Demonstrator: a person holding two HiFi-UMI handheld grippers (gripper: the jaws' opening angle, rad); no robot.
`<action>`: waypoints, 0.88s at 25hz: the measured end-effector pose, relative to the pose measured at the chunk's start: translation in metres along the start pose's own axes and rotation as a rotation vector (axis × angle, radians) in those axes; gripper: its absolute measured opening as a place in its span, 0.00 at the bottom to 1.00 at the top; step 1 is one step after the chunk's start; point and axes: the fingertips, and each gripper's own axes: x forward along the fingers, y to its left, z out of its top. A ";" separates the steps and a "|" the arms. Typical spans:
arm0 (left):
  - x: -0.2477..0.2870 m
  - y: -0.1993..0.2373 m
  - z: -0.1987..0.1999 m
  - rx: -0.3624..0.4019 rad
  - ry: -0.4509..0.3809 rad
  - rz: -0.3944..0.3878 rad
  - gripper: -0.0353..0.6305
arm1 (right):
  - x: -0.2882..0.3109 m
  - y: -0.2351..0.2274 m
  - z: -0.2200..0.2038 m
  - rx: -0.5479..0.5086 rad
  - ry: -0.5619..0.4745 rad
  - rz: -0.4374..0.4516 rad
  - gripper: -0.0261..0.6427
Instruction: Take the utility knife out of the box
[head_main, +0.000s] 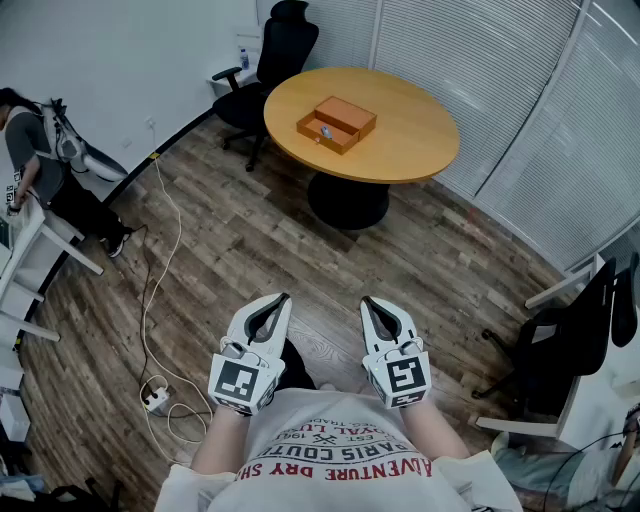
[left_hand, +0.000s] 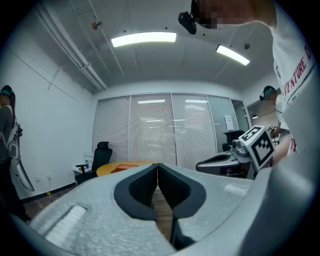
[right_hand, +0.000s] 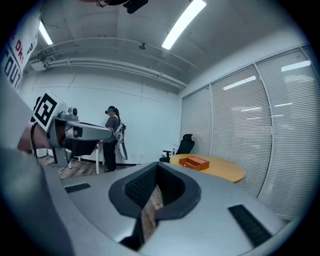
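Head view: the open orange wooden box (head_main: 336, 122) holding the small grey utility knife (head_main: 324, 131) is seen on the round wooden table (head_main: 420, 160), well apart from both grippers. Left gripper view: the left gripper (left_hand: 158, 166) is held pressed together, empty. Right gripper view: the right gripper (right_hand: 157, 165) is likewise closed on nothing. Unless the jaws are spread first, the knife may be shoved, not gripped.
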 end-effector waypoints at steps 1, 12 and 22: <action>-0.001 0.000 -0.001 -0.002 0.002 0.001 0.07 | -0.001 0.002 -0.001 0.001 0.000 0.001 0.05; -0.012 0.005 -0.016 -0.016 0.049 0.019 0.07 | -0.002 0.007 -0.011 0.055 -0.001 -0.027 0.05; 0.009 0.016 -0.027 -0.024 0.078 -0.004 0.07 | 0.013 -0.001 -0.027 0.111 0.024 -0.024 0.05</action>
